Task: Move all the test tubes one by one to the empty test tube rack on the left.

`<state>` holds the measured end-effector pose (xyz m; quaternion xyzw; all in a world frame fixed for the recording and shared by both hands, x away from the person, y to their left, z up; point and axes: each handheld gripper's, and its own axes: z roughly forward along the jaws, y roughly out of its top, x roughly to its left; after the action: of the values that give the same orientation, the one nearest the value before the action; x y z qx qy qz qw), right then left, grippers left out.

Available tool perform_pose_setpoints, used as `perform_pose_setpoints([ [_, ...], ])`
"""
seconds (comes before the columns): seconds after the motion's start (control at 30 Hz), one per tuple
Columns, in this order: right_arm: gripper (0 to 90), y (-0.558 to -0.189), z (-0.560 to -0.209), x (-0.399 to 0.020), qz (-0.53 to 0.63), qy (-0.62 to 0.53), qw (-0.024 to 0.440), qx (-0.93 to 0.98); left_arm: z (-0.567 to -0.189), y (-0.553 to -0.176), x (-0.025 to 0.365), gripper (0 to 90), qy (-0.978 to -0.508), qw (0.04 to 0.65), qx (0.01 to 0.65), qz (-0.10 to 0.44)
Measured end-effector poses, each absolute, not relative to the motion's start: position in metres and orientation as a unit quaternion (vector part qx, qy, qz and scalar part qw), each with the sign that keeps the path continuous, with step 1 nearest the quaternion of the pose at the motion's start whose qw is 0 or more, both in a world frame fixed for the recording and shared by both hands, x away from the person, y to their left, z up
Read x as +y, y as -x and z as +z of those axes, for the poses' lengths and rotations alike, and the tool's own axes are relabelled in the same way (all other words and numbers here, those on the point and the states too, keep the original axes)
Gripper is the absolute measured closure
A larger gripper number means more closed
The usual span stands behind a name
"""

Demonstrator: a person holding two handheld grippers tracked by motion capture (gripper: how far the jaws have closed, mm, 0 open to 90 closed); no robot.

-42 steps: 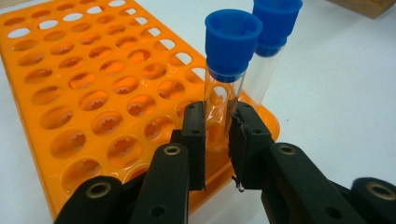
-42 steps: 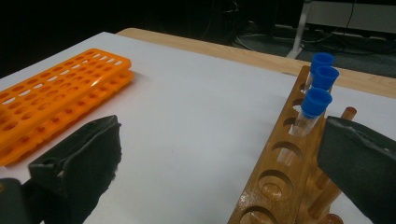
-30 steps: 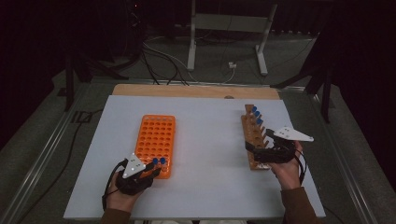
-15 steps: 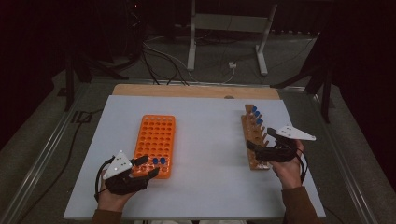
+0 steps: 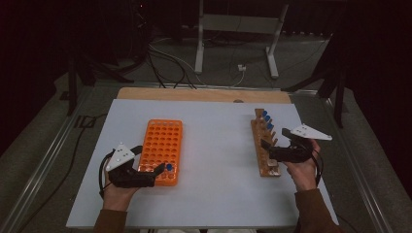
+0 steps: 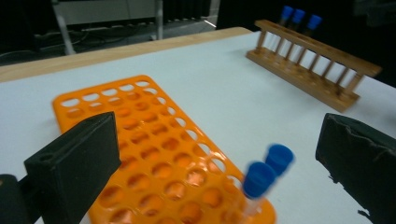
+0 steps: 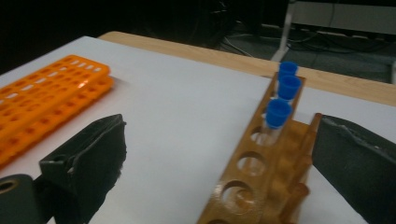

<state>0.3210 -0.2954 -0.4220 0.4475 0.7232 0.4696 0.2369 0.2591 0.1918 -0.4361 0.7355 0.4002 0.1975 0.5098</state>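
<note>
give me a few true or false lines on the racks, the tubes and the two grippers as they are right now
1. The orange rack holds two blue-capped tubes at its near corner. True.
2. The wooden rack is full of tubes. False: it holds three capped tubes at its far end; the nearer holes are empty.
3. The left gripper is clamped on a tube. False: its fingers stand wide apart and hold nothing.
4. The right gripper is open at the near end of the wooden rack. True.
5. The two racks touch. False: bare white table lies between them.
</note>
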Motion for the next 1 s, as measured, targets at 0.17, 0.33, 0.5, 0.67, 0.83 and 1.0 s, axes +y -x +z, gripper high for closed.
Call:
perform_pose_setpoints([
  [0.17, 13.5, -0.331, -0.421, -0.301, 0.453, -0.467, 0.243, 0.72, -0.432, -0.27, 0.198, 0.8, -0.72, 0.516, 0.413, 0.209],
  [0.33, 27.0, -0.34, -0.419, -0.304, 0.448, -0.469, 0.253, 0.718, -0.433, -0.278, 0.201, 0.8, -0.714, 0.515, 0.423, 0.216],
  [0.5, 49.8, -0.351, -0.423, -0.302, 0.431, -0.466, 0.251, 0.731, -0.438, -0.277, 0.201, 0.8, -0.709, 0.518, 0.428, 0.215],
  [0.67, 64.9, -0.363, -0.433, -0.3, 0.416, -0.471, 0.242, 0.739, -0.441, -0.276, 0.204, 0.8, -0.705, 0.519, 0.433, 0.214],
  [0.83, 69.1, -0.372, -0.44, -0.301, 0.42, -0.49, 0.235, 0.727, -0.444, -0.275, 0.208, 0.8, -0.7, 0.52, 0.44, 0.215],
  [1.0, 67.2, -0.378, -0.446, -0.297, 0.419, -0.494, 0.226, 0.728, -0.442, -0.273, 0.21, 0.8, -0.694, 0.527, 0.44, 0.215],
])
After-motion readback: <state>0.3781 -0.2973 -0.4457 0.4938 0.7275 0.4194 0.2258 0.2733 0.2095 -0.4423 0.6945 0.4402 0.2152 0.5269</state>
